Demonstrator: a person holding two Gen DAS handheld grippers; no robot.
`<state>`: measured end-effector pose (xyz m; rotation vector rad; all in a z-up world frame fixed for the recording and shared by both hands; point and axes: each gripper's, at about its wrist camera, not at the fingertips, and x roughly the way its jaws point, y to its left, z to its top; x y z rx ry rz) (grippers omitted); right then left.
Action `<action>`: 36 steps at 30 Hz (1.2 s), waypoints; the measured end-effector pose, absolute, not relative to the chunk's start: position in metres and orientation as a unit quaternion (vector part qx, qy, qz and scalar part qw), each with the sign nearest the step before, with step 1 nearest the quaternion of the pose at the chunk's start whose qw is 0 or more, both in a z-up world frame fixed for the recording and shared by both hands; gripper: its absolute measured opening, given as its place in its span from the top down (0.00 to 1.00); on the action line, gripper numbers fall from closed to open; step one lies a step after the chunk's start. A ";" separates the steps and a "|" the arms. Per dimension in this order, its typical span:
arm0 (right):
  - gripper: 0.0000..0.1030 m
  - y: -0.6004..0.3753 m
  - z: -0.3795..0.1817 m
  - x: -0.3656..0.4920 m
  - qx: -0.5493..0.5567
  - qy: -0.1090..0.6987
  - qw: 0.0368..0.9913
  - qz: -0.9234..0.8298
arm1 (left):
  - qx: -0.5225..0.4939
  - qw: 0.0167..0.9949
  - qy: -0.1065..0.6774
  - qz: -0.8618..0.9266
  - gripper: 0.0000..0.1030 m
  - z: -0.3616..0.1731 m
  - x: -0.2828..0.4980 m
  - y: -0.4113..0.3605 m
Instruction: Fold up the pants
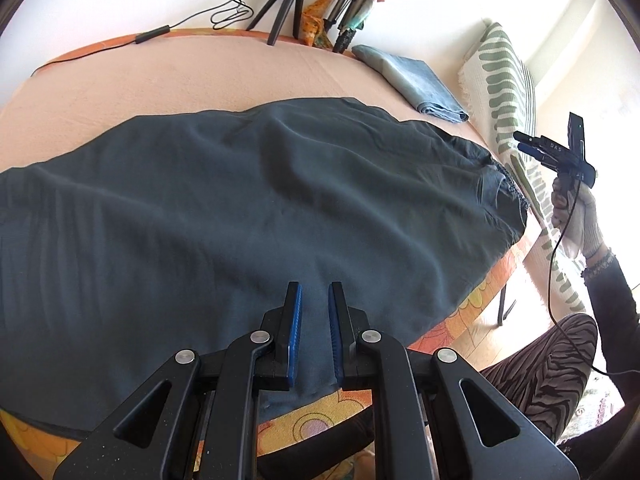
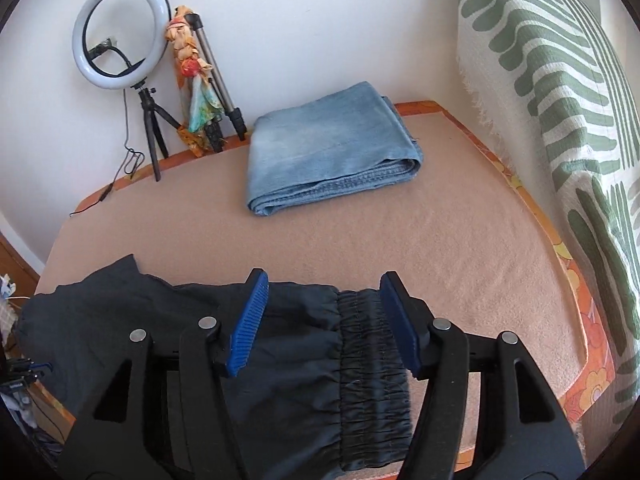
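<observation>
Dark grey pants lie spread flat across the tan bed cover, waistband to the right. My left gripper hovers over their near edge, jaws a little apart, holding nothing. In the right wrist view the pants show their elastic waistband below my right gripper, which is wide open and empty above it. The right gripper also shows in the left wrist view, held up in the air past the waistband end.
Folded blue jeans lie at the bed's far corner. A ring light on a tripod and another tripod stand by the wall. A green-striped white throw hangs at the right. The bed edge has an orange floral border.
</observation>
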<state>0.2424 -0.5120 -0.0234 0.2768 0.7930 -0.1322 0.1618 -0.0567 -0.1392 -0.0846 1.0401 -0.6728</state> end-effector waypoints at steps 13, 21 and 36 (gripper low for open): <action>0.40 -0.392 -0.056 0.363 0.170 0.442 0.877 0.085 | -0.100 0.870 0.450 -0.174 0.76 -0.127 0.169 0.056; 0.40 -0.361 -0.108 0.426 0.217 0.503 0.829 0.113 | -0.106 0.879 0.456 -0.091 0.73 -0.141 0.183 0.102; 0.83 -0.306 -0.130 0.439 0.191 0.543 0.796 0.190 | -0.158 0.863 0.478 -0.037 0.72 -0.169 0.185 0.146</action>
